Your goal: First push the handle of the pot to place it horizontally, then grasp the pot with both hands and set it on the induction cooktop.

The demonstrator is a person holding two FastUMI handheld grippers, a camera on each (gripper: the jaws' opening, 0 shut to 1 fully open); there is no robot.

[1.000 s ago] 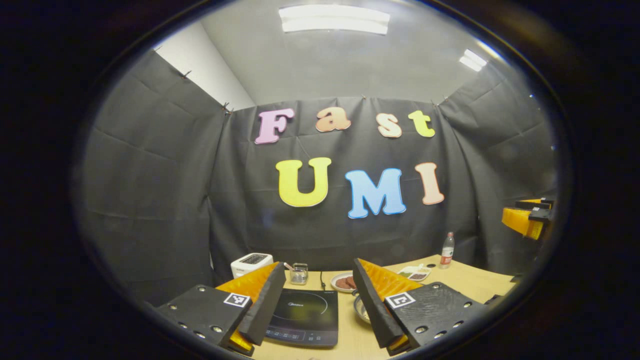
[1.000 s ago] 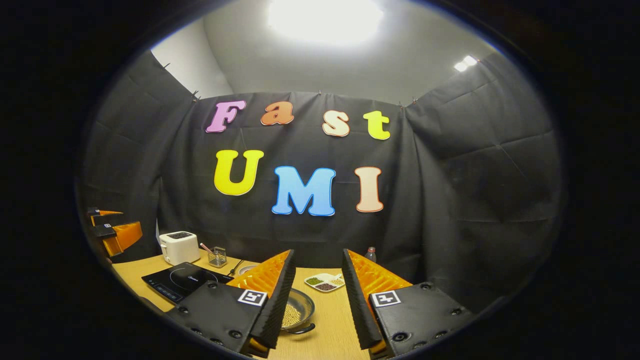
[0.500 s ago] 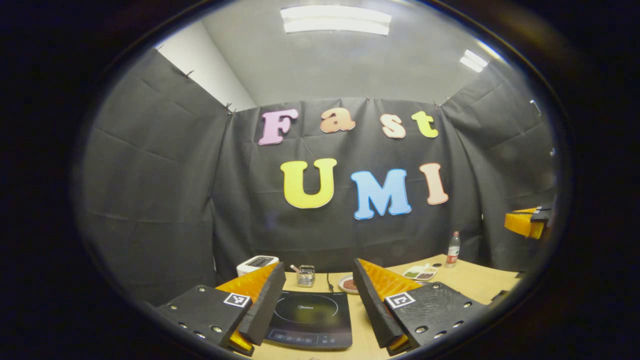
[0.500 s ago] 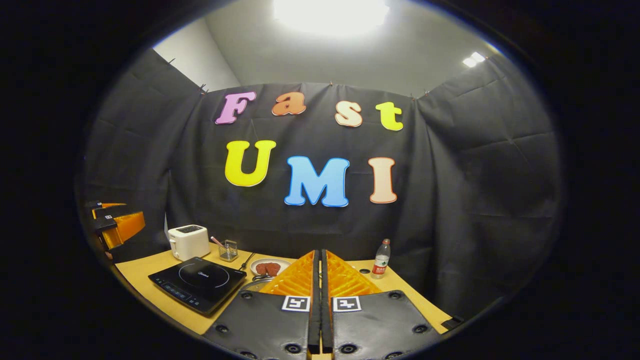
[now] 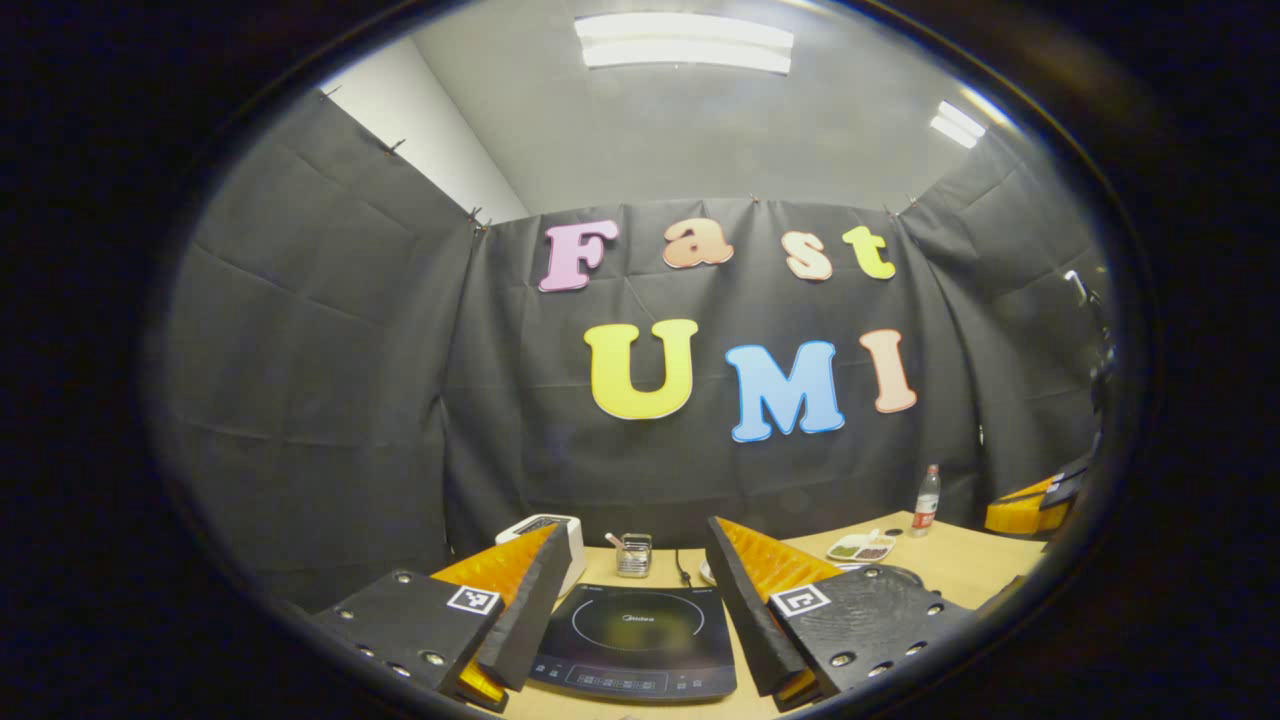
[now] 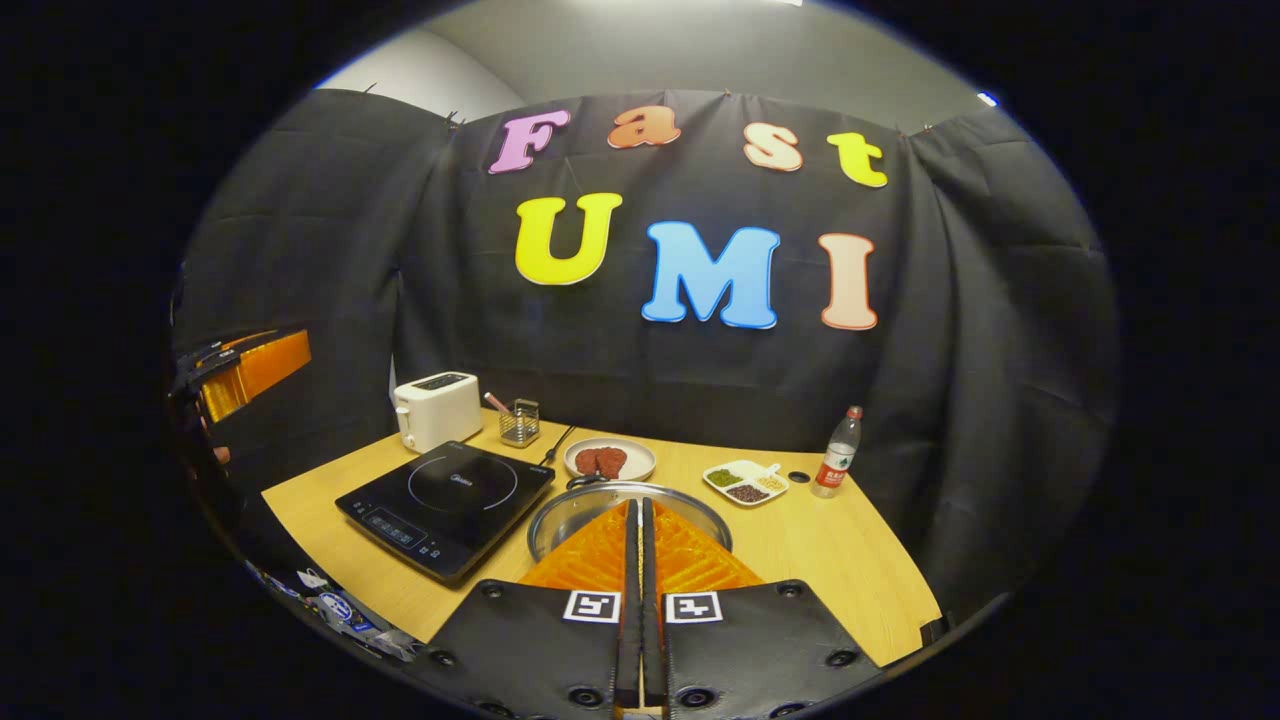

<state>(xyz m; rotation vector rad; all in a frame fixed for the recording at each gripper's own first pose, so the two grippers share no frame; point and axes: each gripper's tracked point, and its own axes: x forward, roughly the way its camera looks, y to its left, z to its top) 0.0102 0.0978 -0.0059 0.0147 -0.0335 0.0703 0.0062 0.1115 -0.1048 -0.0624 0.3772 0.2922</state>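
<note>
Wood surface [image 6: 820, 560], black cloth walls, ceiling lights on.
Left to right, one each: toaster [image 6: 437, 410], induction cooktop [image 6: 447, 508], utensil holder [image 6: 519, 422], plate [image 6: 610, 461], pot [image 6: 570, 515], divided dish [image 6: 745, 481], bottle [image 6: 838, 466]. Pot sits just right of the cooktop, one handle at its far rim; axis unclear. My left gripper [image 5: 628, 600] is wide, over the cooktop; my right gripper [image 6: 640, 555] is closed, empty, fingers in front of the pot.

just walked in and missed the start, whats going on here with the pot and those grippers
A person holds a gripper in each hand over a wooden table. The right gripper, fingers closed together and holding nothing, sits just in front of the metal pot. The pot stands on the table beside the induction cooktop, not on it. The left gripper hangs open above the cooktop, touching nothing.
</note>
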